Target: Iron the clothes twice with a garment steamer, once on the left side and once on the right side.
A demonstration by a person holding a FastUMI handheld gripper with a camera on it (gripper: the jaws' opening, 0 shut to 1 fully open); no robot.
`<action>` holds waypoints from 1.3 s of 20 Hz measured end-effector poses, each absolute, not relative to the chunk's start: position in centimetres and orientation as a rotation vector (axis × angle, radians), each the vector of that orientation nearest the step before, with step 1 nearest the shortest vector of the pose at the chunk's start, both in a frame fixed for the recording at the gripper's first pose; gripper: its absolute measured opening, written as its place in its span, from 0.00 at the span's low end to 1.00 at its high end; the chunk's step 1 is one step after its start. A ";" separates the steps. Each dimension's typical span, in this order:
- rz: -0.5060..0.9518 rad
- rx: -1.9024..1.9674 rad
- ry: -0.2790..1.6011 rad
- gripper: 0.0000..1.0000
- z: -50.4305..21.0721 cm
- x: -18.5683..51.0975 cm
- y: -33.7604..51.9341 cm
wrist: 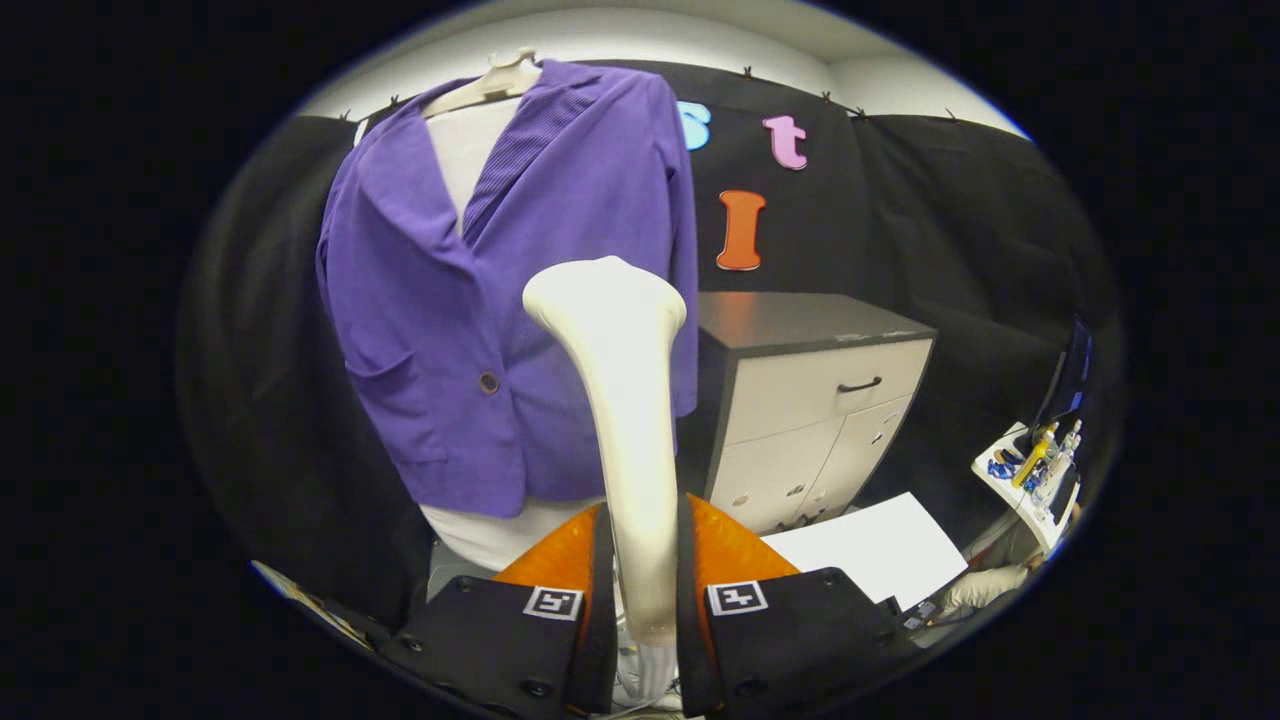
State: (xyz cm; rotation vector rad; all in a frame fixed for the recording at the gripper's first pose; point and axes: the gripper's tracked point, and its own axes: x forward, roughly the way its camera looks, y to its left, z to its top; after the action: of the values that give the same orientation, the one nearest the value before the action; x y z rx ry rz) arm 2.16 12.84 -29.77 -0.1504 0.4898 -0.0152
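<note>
- While the gripper [640, 610] holds the garment steamer [620, 400] upright, both fingers press on its white handle from the two sides, so the grip looks firm.
- The steamer head [605, 295] stands in front of the purple jacket [500, 300], near the jacket's front edge on the side toward the cabinet [820, 400]; I cannot tell if the head touches the cloth or is only close to it.
- The jacket hangs on a white hanger [495, 80] over a white dress form [470, 150], with the black booth wall [950, 220] behind it.
- Risk, in my judgement: the fingers hold the handle low, so the long body can tilt or turn between them when the head is pushed on the cloth.
- Another risk: a strong push may swing the jacket on the hanger or pull it off the shoulder, and then the pass is uneven.
- If the head stays on one place, the steam may wet the cloth.
- A person's gloved hand [985, 588] rests low beside a white sheet [870, 545], well apart from the steamer.
</note>
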 end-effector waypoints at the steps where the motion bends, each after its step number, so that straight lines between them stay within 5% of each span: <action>1: -0.021 -0.144 0.456 0.32 -27.6 2.8 11.6; 14: -0.026 -0.092 0.075 0.31 1.0 3.2 0.4; 21: 0.015 -0.075 -0.022 0.31 8.0 0.6 -2.6; 26: 0.065 -0.096 -0.010 0.31 6.7 0.9 -1.6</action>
State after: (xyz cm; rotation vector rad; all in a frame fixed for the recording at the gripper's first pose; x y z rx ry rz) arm 0.90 -1.61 6.65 -0.0960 -0.0096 0.0651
